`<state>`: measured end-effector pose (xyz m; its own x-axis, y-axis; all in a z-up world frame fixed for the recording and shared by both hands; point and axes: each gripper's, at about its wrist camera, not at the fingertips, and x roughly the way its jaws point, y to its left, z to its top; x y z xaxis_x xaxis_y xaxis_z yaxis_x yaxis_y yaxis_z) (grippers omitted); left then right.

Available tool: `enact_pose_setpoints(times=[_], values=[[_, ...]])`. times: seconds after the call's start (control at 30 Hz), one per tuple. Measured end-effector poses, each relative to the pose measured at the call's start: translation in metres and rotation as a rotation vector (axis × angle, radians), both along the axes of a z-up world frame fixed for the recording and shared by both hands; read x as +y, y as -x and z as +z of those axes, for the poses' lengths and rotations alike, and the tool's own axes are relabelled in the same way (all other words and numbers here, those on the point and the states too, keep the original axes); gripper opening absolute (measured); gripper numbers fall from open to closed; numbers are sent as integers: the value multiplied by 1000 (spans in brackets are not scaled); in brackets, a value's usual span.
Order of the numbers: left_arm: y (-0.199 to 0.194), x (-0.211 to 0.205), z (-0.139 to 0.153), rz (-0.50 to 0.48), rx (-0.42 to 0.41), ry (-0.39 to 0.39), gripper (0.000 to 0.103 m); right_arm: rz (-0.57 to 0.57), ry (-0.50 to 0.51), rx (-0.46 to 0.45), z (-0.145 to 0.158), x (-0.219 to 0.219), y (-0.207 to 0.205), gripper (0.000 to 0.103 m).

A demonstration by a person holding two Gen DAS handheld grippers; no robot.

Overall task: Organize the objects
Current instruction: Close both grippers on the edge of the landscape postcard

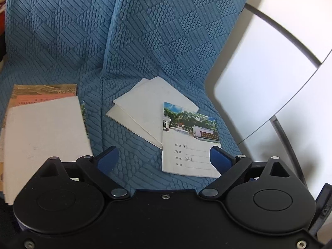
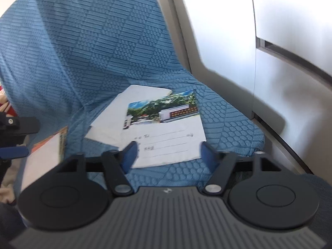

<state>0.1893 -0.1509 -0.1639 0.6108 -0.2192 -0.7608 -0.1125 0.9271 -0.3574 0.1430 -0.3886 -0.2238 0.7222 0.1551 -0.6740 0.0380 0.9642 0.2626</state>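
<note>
Both grippers empty, left gripper [image 1: 164, 157] fingers wide, right gripper [image 2: 168, 152] narrower: pinch the photo-covered white paper exercise book [image 2: 166, 128] by its near edge, then stack it on the pile [image 1: 45, 132] left of it.

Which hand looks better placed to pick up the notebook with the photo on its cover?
Probably the right gripper: the photo-cover notebook sits centred between its open jaws. The left gripper is aimed between that notebook and the stack of books, with only one finger overlapping it.
</note>
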Motion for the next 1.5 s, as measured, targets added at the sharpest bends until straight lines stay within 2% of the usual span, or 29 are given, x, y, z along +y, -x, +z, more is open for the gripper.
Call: enact_pose_setpoints(times=[0.03, 0.1, 0.13, 0.17, 0.27, 0.37, 0.4, 0.53, 0.77, 0.97, 1.07, 1.17, 1.27, 1.37, 1.4, 1.43, 1.5], values=[[-4, -1, -6, 2, 9, 4, 92, -14, -6, 6, -7, -2, -5, 64], [-13, -3, -18, 6, 31, 18, 79, -32, -24, 31, -19, -5, -15, 52], [-18, -4, -25, 4, 47, 31, 76, -42, -30, 33, -24, -6, -20, 50], [-23, -4, -32, 3, 63, 48, 71, -54, -30, 35, -29, -8, -25, 49], [-35, -4, -52, 1, 101, 120, 60, -86, -40, 57, -40, -12, -37, 33], [-47, -6, -73, -10, 140, 185, 49, -108, -33, 42, -45, -14, -49, 27], [-50, -6, -79, -10, 152, 203, 48, -112, -28, 42, -47, -14, -53, 24], [-64, -8, -101, -10, 193, 255, 44, -142, -45, 75, -59, -22, -67, 22], [-82, -2, -123, 4, 231, 253, 35, -154, -99, 90, -67, -29, -73, 20], [-88, -4, -136, 5, 269, 275, 21, -168, -139, 96, -69, -31, -77, 20], [-90, -5, -140, 10, 284, 318, 22, -173, -149, 95, -69, -32, -79, 19], [-91, 2, -144, 59, 317, 383, 25, -177, -156, 94, -69, -32, -80, 19], [-91, 16, -152, 115, 374, 539, 34, -195, -179, 97, -70, -33, -79, 18], [-91, 25, -164, 115, 407, 746, 34, -211, -236, 106, -72, -36, -80, 18], [-91, 26, -168, 117, 415, 792, 34, -218, -255, 109, -73, -38, -81, 17], [-91, 26, -170, 120, 417, 799, 33, -224, -268, 112, -73, -39, -82, 17], [-93, 24, -170, 132, 421, 752, 33, -234, -292, 114, -75, -41, -82, 16]])
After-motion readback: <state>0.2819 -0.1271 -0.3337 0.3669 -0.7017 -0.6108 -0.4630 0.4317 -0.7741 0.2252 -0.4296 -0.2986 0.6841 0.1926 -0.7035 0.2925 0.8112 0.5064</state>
